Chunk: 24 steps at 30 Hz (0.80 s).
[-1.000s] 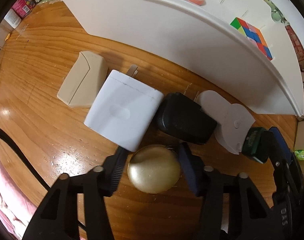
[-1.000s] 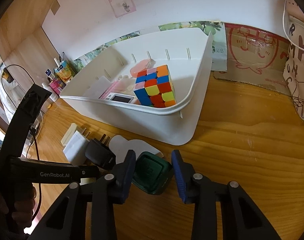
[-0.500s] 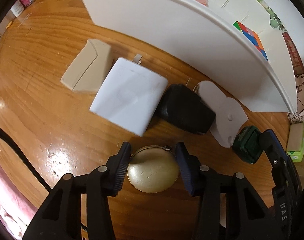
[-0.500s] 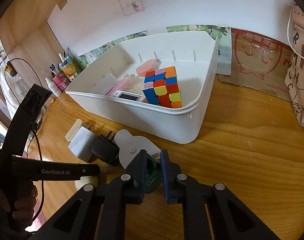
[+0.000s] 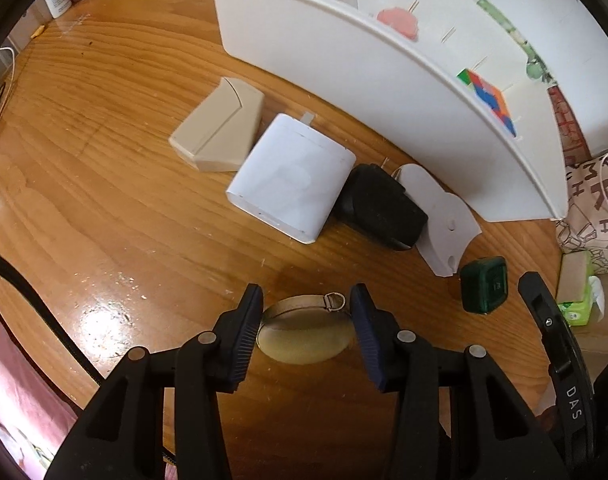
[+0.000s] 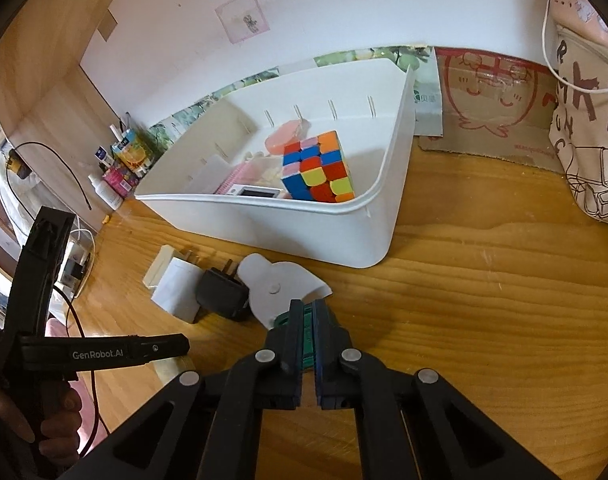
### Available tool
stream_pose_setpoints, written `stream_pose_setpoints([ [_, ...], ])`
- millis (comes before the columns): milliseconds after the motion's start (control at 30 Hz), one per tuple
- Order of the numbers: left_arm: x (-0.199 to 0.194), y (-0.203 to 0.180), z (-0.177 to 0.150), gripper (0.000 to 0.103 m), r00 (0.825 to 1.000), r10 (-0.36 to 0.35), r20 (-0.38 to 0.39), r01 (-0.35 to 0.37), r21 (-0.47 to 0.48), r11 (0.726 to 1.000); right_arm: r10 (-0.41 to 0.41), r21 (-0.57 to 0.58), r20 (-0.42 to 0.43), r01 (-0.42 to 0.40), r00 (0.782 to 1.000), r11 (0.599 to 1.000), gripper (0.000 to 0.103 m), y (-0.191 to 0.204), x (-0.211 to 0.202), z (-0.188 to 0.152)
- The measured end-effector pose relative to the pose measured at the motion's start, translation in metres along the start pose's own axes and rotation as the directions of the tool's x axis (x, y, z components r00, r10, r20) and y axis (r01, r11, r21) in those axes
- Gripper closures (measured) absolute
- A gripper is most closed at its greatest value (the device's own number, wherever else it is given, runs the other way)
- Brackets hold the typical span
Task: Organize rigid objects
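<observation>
My left gripper (image 5: 306, 314) holds a round gold case (image 5: 304, 334) between its fingers, lifted and tilted above the wooden table. My right gripper (image 6: 307, 322) is shut on a small dark green box (image 6: 307, 334), which also shows in the left wrist view (image 5: 484, 285). On the table lie a beige box (image 5: 218, 130), a white charger (image 5: 290, 182), a black plug adapter (image 5: 380, 208) and a flat white plastic piece (image 5: 444, 220). The white bin (image 6: 288, 228) behind them holds a colour cube (image 6: 318, 168), a pink item (image 6: 286, 136) and other small things.
Bottles and a juice carton (image 6: 130, 156) stand at the back left by the wall. A printed fabric bag (image 6: 588, 128) and cardboard (image 6: 488, 104) stand at the right. A tissue pack (image 5: 580, 292) lies right of the green box. A black cable (image 5: 32, 308) runs at the left.
My right gripper closed on the green box. My left gripper closed around the gold case and raised it, tilting it; the view pulled back from the chargers.
</observation>
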<state>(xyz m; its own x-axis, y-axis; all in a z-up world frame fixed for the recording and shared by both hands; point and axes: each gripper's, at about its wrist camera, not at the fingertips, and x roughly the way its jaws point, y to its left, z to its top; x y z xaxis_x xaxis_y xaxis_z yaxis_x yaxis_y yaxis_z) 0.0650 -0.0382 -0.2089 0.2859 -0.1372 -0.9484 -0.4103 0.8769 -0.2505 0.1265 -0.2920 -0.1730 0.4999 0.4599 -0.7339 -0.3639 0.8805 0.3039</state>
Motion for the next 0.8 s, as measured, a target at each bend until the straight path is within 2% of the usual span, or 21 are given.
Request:
stream_pose_setpoints([
  [100, -0.009, 0.010, -0.008, 0.055, 1.000, -0.018, 0.025, 0.018, -0.009, 1.000, 0.006, 0.004, 0.015, -0.006, 1.000, 1.000, 0.099, 0.003, -0.008, -0.002],
  [133, -0.011, 0.011, -0.010, 0.063, 0.999, -0.025, 0.035, 0.025, -0.012, 1.000, 0.006, 0.010, 0.018, -0.006, 1.000, 1.000, 0.099, 0.004, -0.010, -0.003],
  [167, -0.019, 0.011, -0.008, 0.095, 0.998, -0.043, 0.054, 0.044, -0.015, 0.999, 0.006, 0.015, 0.021, -0.007, 1.000, 1.000, 0.099, 0.005, -0.011, -0.004],
  [200, -0.024, 0.015, -0.010, 0.099, 0.996, -0.056, 0.064, 0.057, -0.017, 0.998, 0.006, 0.023, 0.025, -0.006, 1.000, 1.000, 0.099, 0.005, -0.014, -0.005],
  [333, -0.038, 0.028, -0.017, 0.098, 0.992, -0.090, 0.086, 0.093, -0.028, 0.995, 0.009, 0.064, 0.038, -0.011, 0.999, 0.998, 0.099, 0.002, -0.020, -0.009],
  [533, -0.046, 0.049, -0.021, 0.098, 0.992, -0.100, 0.074, 0.103, -0.040, 0.994, 0.004, 0.155, 0.029, -0.008, 1.000, 0.988, 0.098, -0.007, -0.021, -0.015],
  [600, -0.034, 0.033, -0.009, 0.096, 0.994, -0.089, 0.056, 0.092, -0.050, 0.995, 0.001, 0.179, 0.022, -0.005, 1.000, 0.984, 0.096, -0.007, -0.020, -0.017],
  [700, -0.023, 0.027, -0.005, 0.087, 0.997, -0.073, 0.027, 0.074, -0.054, 0.996, -0.001, 0.206, 0.008, -0.001, 1.000, 0.979, 0.096, -0.008, -0.018, -0.019],
  [800, -0.020, 0.027, -0.006, 0.069, 0.999, -0.053, -0.003, 0.053, -0.035, 0.998, -0.004, 0.223, -0.013, 0.007, 1.000, 0.975, 0.094, -0.008, -0.013, -0.020],
])
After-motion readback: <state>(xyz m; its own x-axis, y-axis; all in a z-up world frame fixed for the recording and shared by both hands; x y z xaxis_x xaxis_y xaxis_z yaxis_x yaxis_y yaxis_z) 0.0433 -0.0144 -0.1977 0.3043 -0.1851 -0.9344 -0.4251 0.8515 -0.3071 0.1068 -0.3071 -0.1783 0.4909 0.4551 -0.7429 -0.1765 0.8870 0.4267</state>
